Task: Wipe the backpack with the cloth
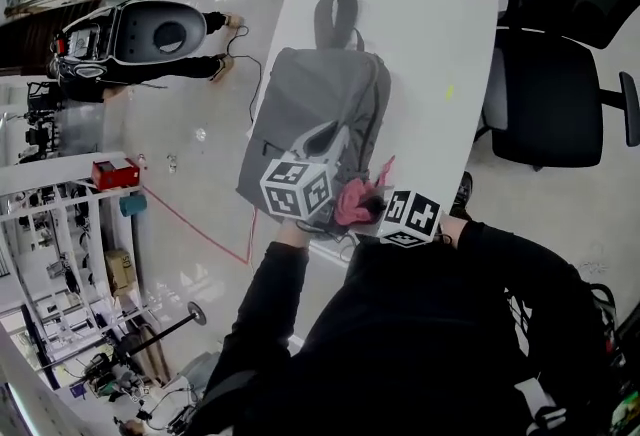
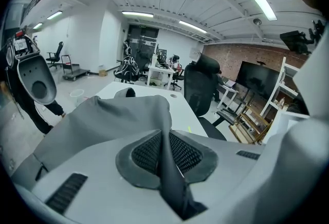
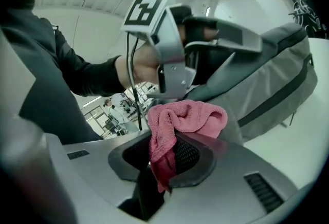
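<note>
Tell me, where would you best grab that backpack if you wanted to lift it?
Probably the dark handle loop at the backpack's far end. It's a thin strap arching clear of the bulky body, so narrow jaws could close across it. The backpack lies flat on the table, so come from above. The left gripper pinches grey fabric at its near end.

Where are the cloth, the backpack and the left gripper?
cloth (image 3: 187, 117), right gripper view: the bunched pink top.
backpack (image 1: 320, 94), head view: middle of its grey panel.
left gripper (image 2: 164, 153), left gripper view: between its tips, pinching a backpack fold.
</note>
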`<state>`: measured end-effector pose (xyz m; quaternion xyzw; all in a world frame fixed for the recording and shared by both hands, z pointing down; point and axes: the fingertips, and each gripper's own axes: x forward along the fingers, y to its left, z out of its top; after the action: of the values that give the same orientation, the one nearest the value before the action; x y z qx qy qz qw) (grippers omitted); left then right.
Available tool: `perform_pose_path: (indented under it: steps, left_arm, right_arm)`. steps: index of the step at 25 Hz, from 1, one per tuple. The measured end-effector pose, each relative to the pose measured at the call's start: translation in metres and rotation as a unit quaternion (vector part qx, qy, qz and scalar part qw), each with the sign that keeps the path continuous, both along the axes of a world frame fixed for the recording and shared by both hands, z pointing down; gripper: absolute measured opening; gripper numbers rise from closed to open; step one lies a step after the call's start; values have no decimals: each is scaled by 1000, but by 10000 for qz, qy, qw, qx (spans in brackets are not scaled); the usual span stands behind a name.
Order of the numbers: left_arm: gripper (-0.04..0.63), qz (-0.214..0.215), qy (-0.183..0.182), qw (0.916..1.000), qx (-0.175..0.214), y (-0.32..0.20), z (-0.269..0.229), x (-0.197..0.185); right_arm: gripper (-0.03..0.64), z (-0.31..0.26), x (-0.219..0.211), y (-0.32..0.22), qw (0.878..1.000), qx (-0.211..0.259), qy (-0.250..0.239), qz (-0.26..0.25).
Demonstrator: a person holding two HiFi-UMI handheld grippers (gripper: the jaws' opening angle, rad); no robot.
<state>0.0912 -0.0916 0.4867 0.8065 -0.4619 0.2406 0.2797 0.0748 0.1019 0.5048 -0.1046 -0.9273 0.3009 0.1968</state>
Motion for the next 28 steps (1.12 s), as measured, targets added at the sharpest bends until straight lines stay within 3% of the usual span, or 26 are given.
perform_pose_path:
  steps: [2, 5, 8, 10, 14, 17, 18, 20, 22, 24, 28]
  left_arm:
    - [54, 21, 7, 10000, -26, 1, 3, 2]
    - [54, 130, -7, 9999, -75, 7, 7, 0]
    - [55, 348, 59, 9994, -11, 1, 17, 3]
    - [62, 517, 226, 9984, 92, -11, 29, 18]
    - [78, 740, 368, 9961, 306, -16, 36, 21]
    - [93, 1060, 295, 9891, 974, -13, 17, 21]
    - [119, 1246, 167, 9821, 1404, -12, 3, 25]
    - [172, 1642, -124, 9560, 2430, -10, -32, 29]
    - [172, 1876, -117, 9289, 3192, -3, -64, 20]
    - [172, 2123, 161, 9189, 3320, 18, -83, 14]
    - [171, 2535, 1031, 9275, 2545, 92, -93, 30]
  right_arm:
    - [95, 8, -2, 19, 9998, -114, 107, -105]
    - [95, 13, -5, 33, 9994, -223, 223, 166]
    - [95, 22, 4, 17, 9935, -298, 369, 1038]
    - [95, 31, 29, -11, 9787, -373, 504, 1954]
    - [95, 22, 74, -46, 9252, -411, 480, 3743]
    - [95, 7, 110, -49, 8741, -459, 366, 4822]
    - [95, 1, 123, -47, 8546, -490, 337, 5159]
    - [95, -8, 141, -44, 8174, -476, 314, 5733]
    - [95, -12, 137, -45, 7944, -389, 268, 6056]
    - [95, -15, 119, -39, 7926, -353, 186, 6084]
    - [95, -31, 100, -6, 8127, -185, 168, 5821]
